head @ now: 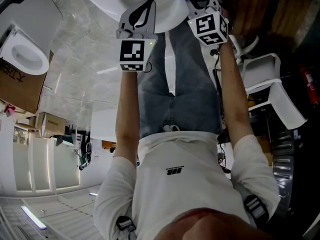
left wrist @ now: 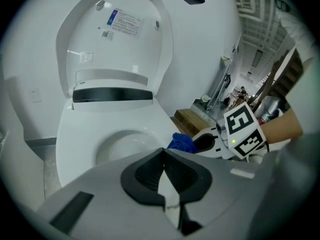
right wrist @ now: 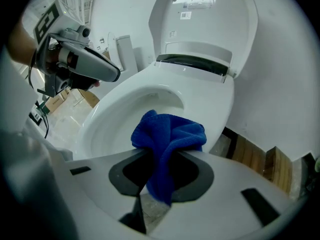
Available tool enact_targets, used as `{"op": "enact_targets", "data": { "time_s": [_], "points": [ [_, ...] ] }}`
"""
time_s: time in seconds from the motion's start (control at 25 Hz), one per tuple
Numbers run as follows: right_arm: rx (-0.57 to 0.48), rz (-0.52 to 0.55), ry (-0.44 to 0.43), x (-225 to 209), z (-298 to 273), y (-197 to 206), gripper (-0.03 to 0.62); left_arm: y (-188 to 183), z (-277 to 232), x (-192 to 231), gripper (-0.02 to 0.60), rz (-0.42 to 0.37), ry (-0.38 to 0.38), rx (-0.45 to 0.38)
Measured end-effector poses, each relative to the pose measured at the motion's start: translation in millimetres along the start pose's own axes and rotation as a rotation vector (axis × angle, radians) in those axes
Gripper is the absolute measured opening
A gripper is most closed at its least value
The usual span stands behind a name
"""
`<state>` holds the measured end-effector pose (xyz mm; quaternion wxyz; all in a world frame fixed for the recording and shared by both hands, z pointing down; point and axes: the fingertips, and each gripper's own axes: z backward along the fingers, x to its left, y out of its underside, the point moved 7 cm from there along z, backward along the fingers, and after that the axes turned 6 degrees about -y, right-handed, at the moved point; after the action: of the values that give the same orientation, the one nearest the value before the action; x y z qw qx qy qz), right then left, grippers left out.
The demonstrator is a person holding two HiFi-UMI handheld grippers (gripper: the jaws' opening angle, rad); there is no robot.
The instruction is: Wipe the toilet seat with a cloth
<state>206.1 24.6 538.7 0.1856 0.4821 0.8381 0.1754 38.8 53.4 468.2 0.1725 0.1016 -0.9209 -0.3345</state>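
We hold the right tool [right wrist: 167, 159] clamped on the cloth [right wrist: 170, 134], a blue one, bunched and crumpled. Its long axis runs along the tool's own line. The thick, folded head sticks out past the jaw tips and points toward the bowl [right wrist: 145, 104]. A narrower tail hangs back down through the gap between the jaws, toward the camera. As we face the toilet, the head of the cloth lies at the right edge of the seat [right wrist: 215, 104], toward its front. We cannot tell whether it presses on the rim or sits just above it.

The left tool [left wrist: 164, 156] has its jaws together with nothing between them. We hold it off the seat's front-left side, across the bowl from the right tool, with its jaws aimed at the bowl and the lid [right wrist: 205, 29]. In the left gripper view the cloth shows as a small blue lump just beyond that tool's tips, at the seat's right edge, with the right tool's nose right behind it.

The lid stands upright against the wall [right wrist: 280, 84], with a label [left wrist: 125, 21] on its inner face. In the head view our forearms [head: 127, 109] reach forward side by side, and only a corner of the cloth shows at the top edge.
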Motion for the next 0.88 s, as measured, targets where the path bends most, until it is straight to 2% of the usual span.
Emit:
{"op": "enact_targets", "data": {
  "time_s": [0.88],
  "points": [
    [-0.014,0.037,0.045,-56.9,-17.7,-48.8,0.087,-32.4,-23.2,27.7,0.008,0.067,-0.044,-0.039]
  ]
}}
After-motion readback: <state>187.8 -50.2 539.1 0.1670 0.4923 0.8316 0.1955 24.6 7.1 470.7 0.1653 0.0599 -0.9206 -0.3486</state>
